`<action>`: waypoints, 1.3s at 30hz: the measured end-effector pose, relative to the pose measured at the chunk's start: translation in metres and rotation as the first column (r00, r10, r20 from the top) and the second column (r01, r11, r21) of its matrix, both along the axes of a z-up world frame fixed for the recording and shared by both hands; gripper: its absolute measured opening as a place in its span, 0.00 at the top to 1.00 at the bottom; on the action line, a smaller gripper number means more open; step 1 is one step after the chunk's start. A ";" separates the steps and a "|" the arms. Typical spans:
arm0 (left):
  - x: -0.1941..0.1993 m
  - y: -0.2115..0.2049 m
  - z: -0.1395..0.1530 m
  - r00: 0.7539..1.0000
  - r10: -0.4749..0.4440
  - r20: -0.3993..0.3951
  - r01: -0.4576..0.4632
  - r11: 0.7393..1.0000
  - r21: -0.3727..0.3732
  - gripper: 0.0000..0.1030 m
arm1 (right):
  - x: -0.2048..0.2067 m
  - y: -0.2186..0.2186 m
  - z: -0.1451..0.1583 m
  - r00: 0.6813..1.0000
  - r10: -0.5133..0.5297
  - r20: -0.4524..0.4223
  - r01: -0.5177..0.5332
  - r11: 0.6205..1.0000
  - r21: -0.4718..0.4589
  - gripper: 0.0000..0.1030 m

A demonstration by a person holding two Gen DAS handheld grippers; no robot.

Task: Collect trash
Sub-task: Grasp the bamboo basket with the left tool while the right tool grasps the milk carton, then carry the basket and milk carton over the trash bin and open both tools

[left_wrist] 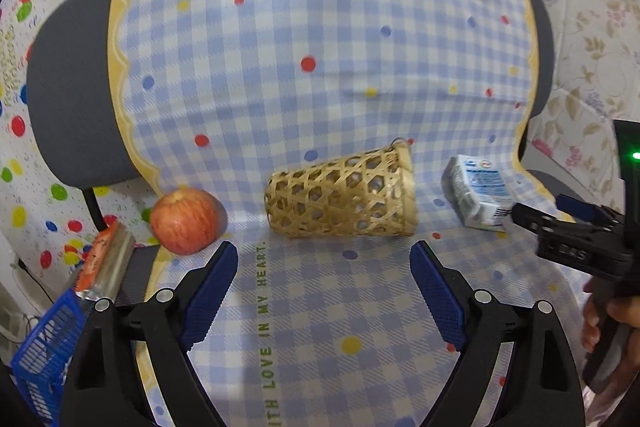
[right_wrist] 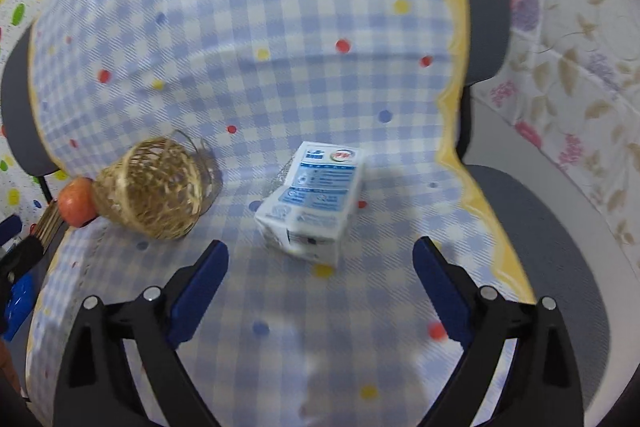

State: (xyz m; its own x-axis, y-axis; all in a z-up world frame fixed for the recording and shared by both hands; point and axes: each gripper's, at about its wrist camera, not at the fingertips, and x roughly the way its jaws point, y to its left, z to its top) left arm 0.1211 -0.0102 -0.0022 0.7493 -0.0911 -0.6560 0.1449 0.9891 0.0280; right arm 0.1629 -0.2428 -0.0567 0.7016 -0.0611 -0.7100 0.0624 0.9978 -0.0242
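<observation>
The checked cloth [left_wrist: 320, 47] carries a woven basket [left_wrist: 344, 195] (on its side), a carton [right_wrist: 312, 203] and an apple [left_wrist: 186, 221]. Only the left view shows a blue crate [left_wrist: 44, 359]. Left gripper [left_wrist: 324, 259] and right gripper [right_wrist: 320, 259]: both spread wide, empty.

Checked cloth [left_wrist: 320, 39] over dark chair [left_wrist: 72, 87]; floral fabric [right_wrist: 580, 67] at right.

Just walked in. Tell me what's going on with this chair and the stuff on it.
A person is clearing trash off a cloth-covered chair with tongs in each hand. Both are open and hold nothing. The left tongs point at a woven basket lying on its side, with an apple to its left. The right tongs face a crumpled carton. Nothing is picked up yet.
</observation>
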 end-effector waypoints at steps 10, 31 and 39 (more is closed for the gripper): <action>0.017 -0.013 -0.013 1.000 -0.004 -0.023 0.004 1.000 -0.003 0.15 | 0.050 0.007 -0.029 0.994 -0.055 -0.094 0.048 0.996 -0.079 0.13; 0.072 -0.069 -0.037 0.991 0.134 -0.026 -0.128 0.981 0.147 0.15 | -0.061 -0.022 0.012 1.000 -0.010 0.023 0.010 1.000 -0.010 0.31; 0.033 -0.021 -0.037 0.995 0.094 -0.027 -0.091 0.992 0.089 0.33 | -0.089 -0.012 0.014 0.999 0.014 0.043 -0.014 1.000 0.002 0.30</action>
